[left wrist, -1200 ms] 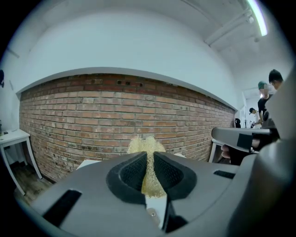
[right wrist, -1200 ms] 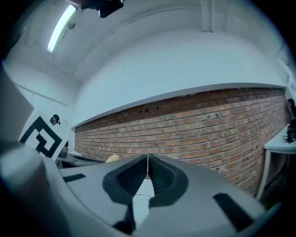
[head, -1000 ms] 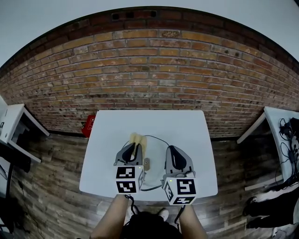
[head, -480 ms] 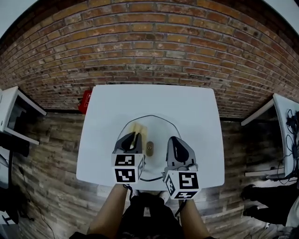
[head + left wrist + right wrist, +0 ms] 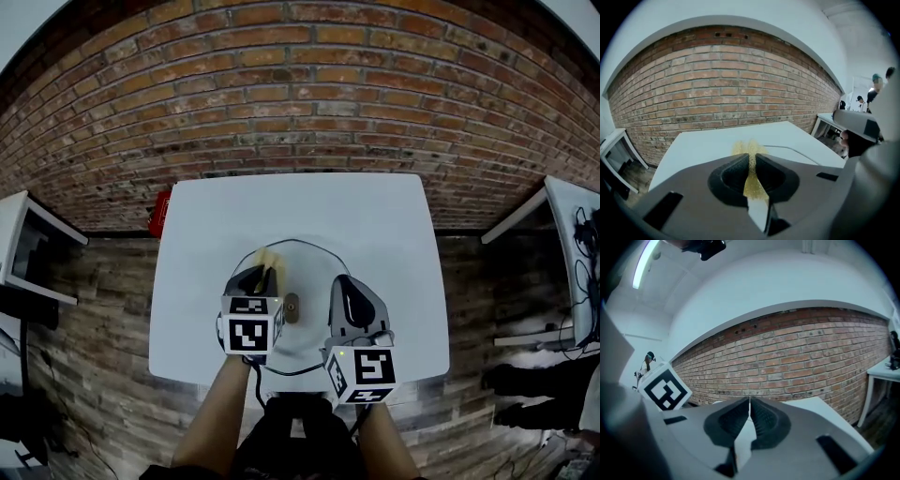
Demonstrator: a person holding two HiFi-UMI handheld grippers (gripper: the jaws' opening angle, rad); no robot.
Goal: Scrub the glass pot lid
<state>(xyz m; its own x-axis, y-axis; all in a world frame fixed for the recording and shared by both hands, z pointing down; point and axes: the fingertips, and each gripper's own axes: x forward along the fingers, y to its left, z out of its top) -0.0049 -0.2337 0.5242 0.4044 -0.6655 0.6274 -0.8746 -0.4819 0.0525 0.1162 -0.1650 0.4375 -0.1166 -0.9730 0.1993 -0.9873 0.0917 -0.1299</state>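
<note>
A round glass pot lid (image 5: pixel 307 267) with a wooden knob (image 5: pixel 292 307) lies flat on the white table (image 5: pixel 375 225). My left gripper (image 5: pixel 266 277) is shut on a yellow scrub sponge (image 5: pixel 272 257), which sticks out past the fingertips over the lid's far left part. In the left gripper view the sponge (image 5: pixel 748 147) is pinched between the jaws of the left gripper (image 5: pixel 751 158), with the lid's rim (image 5: pixel 799 151) to its right. My right gripper (image 5: pixel 340 283) hovers over the lid's right side. The right gripper (image 5: pixel 750 402) is shut with nothing in it.
A brick wall (image 5: pixel 300 103) stands behind the table. A red object (image 5: pixel 159 214) sits on the wood floor at the table's far left corner. Side tables stand at the left (image 5: pixel 23 239) and the right (image 5: pixel 567 220). People (image 5: pixel 874 86) stand far off at the right.
Both grippers have come down toward the lid, the left one more and tilting downward, with the sponge still in its jaws. The head camera has swung down over the table.
</note>
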